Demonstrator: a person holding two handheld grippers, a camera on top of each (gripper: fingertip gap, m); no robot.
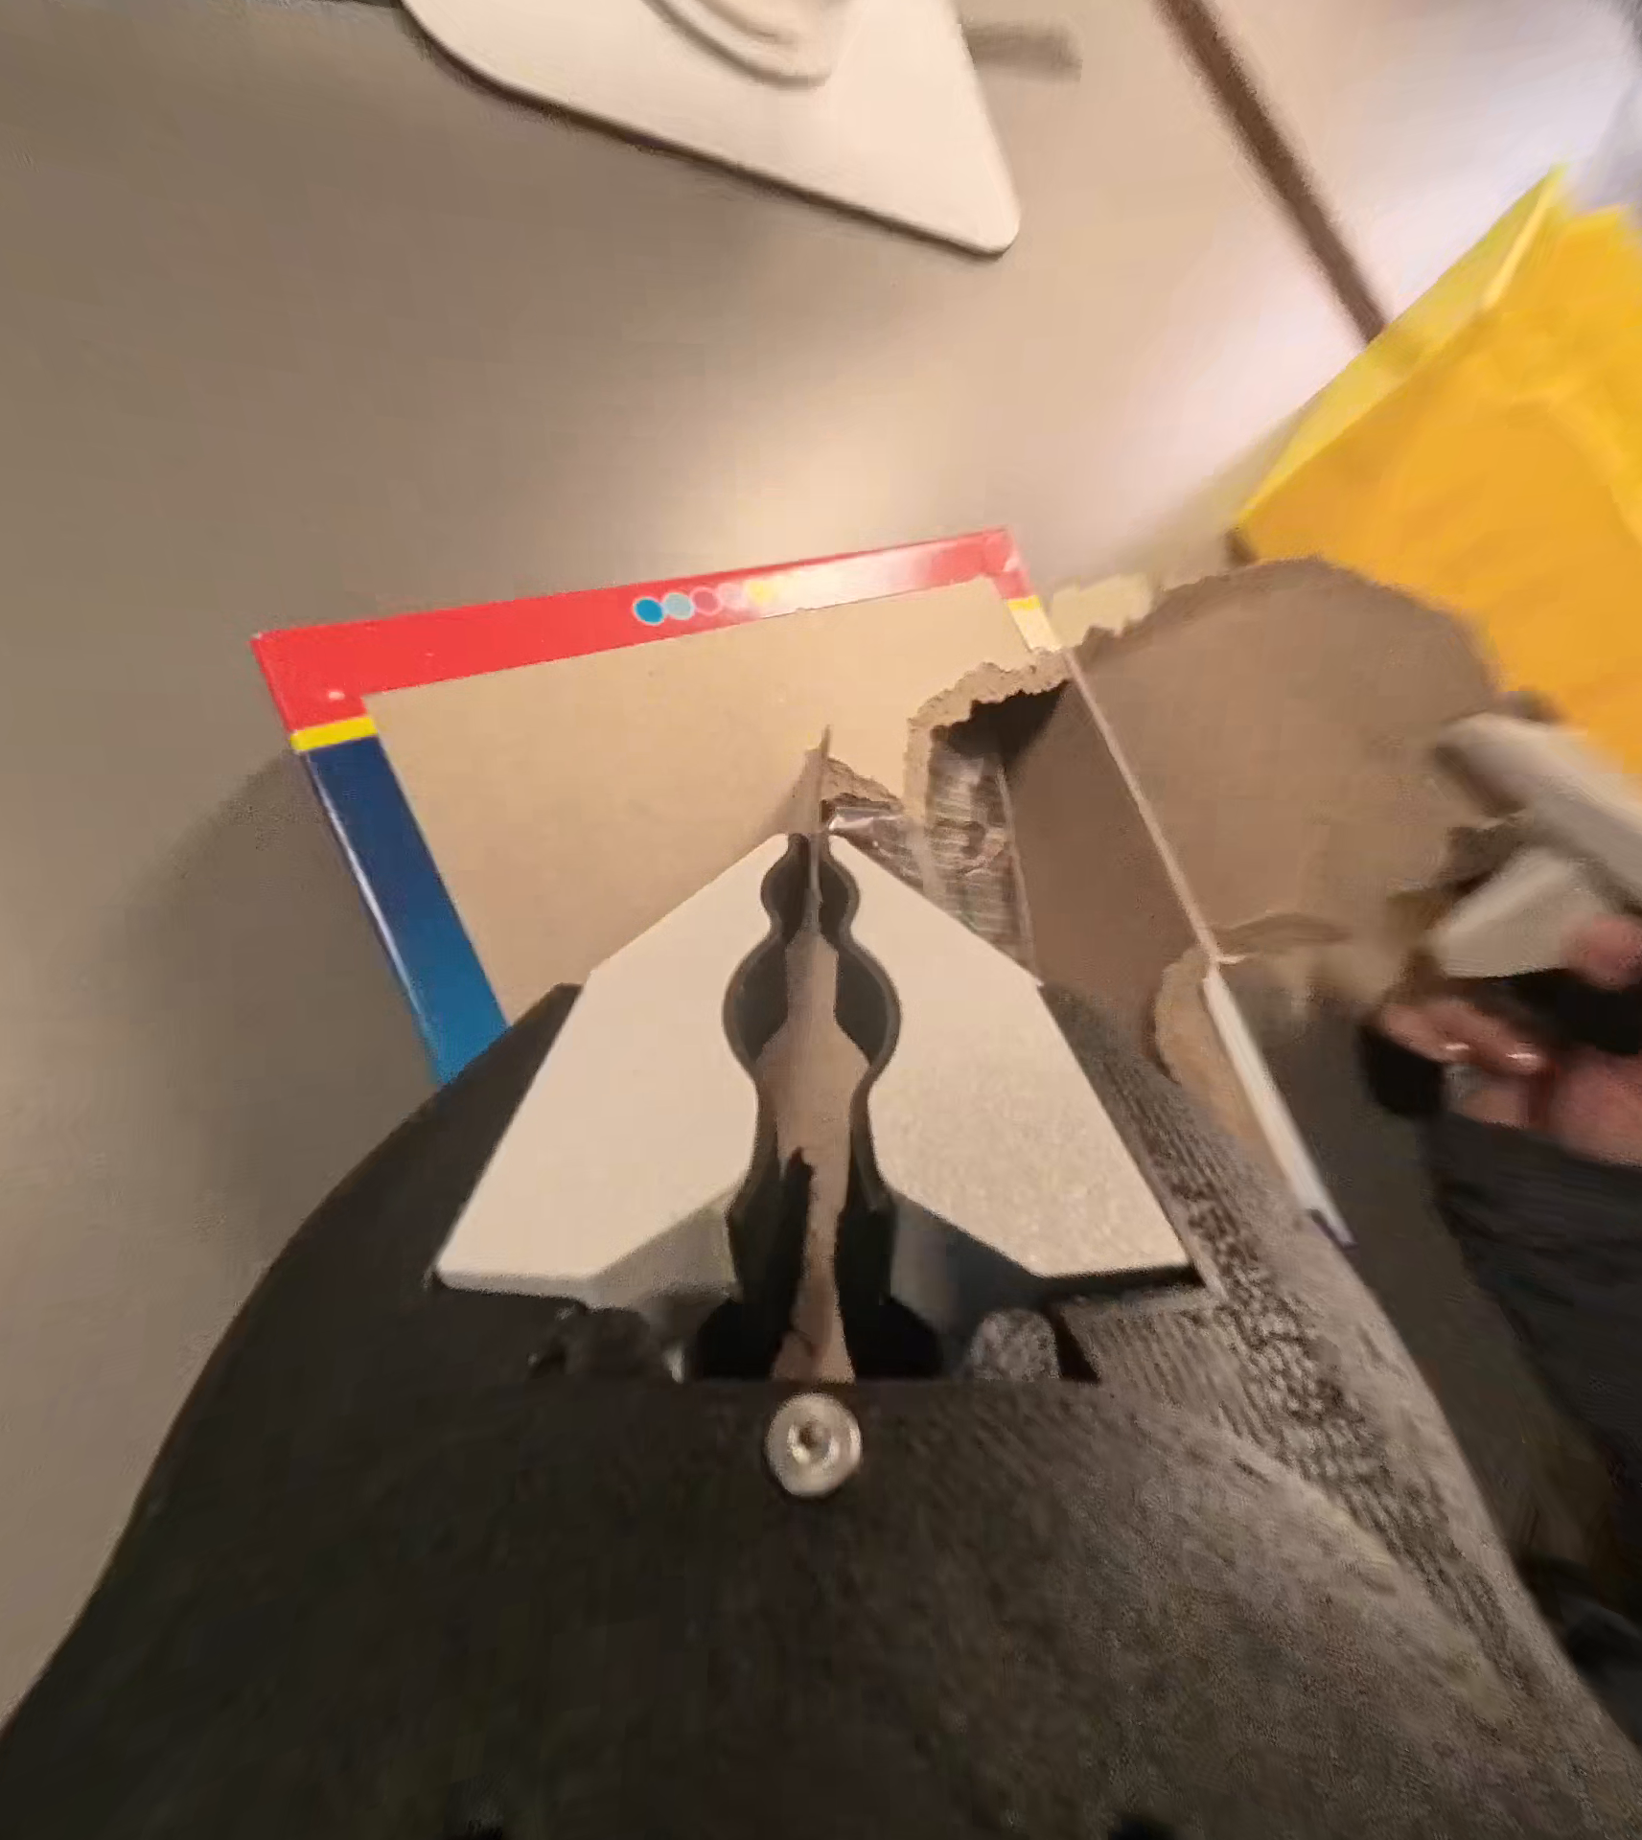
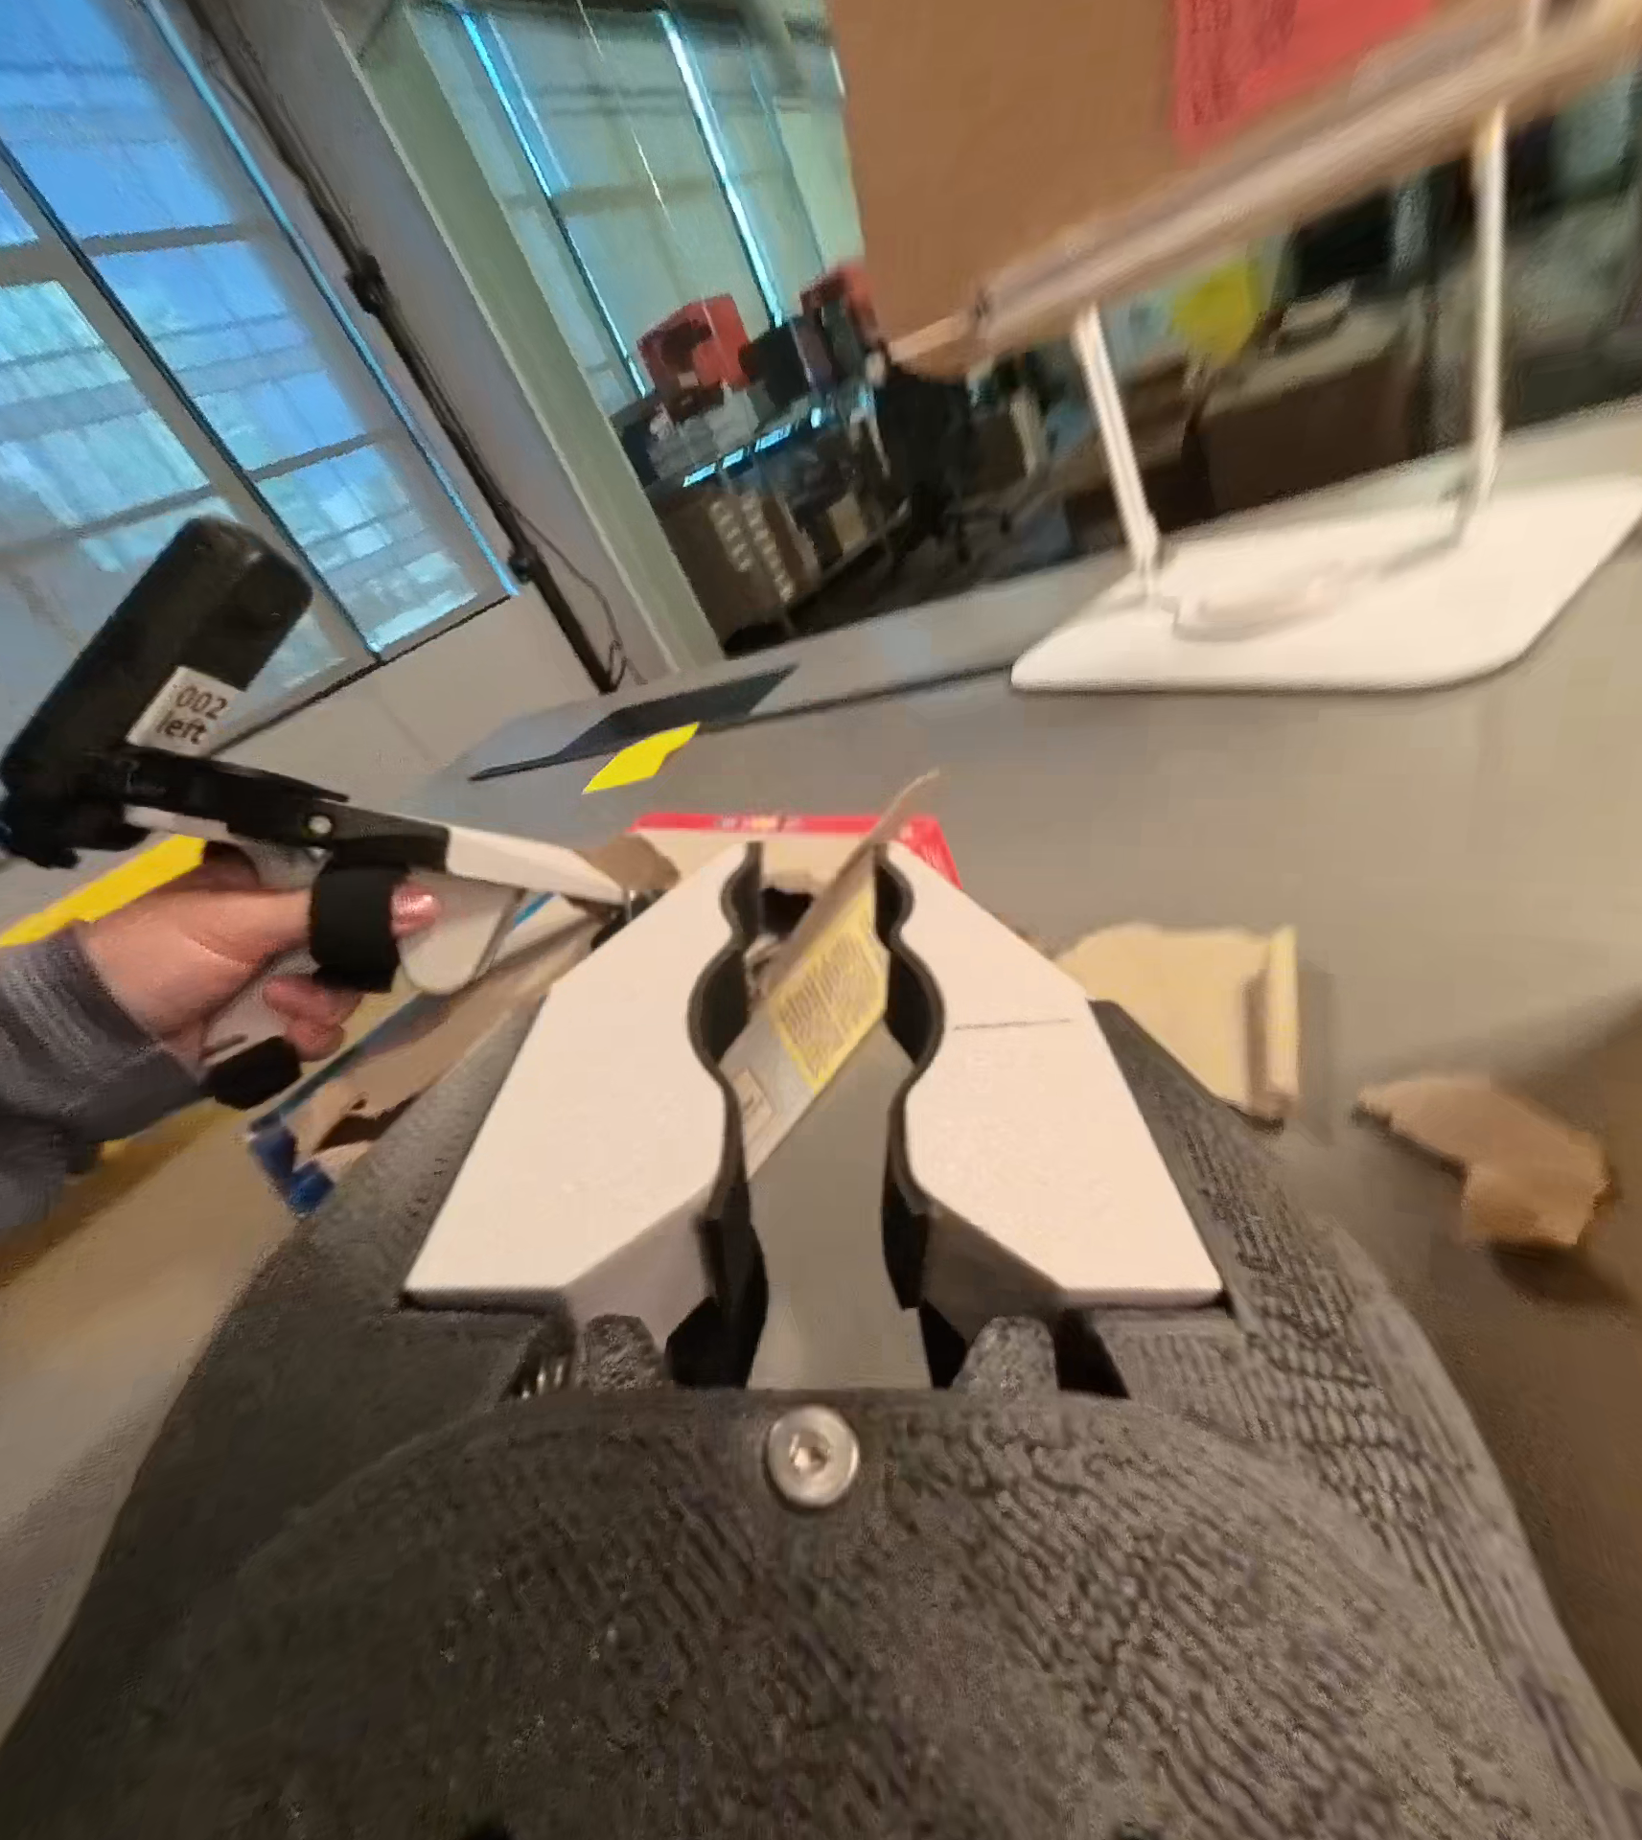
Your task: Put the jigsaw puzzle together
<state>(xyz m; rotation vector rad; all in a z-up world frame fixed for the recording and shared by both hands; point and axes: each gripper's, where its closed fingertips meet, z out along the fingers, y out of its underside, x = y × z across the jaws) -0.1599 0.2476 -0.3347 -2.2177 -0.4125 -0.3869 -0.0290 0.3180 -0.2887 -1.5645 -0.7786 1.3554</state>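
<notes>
Left tool (image 1: 812,846) pinching torn flap (image 1: 802,797) edge-on, upright; box (image 1: 597,777) flat.

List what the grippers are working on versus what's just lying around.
In hand:
- torn cardboard box: left gripper shut on a brown flap
- yellow-labelled flap: between the right gripper's open jaws, not pinched

Lying about:
- cardboard scraps
- yellow bag
- white stand base
- yellow note
</notes>
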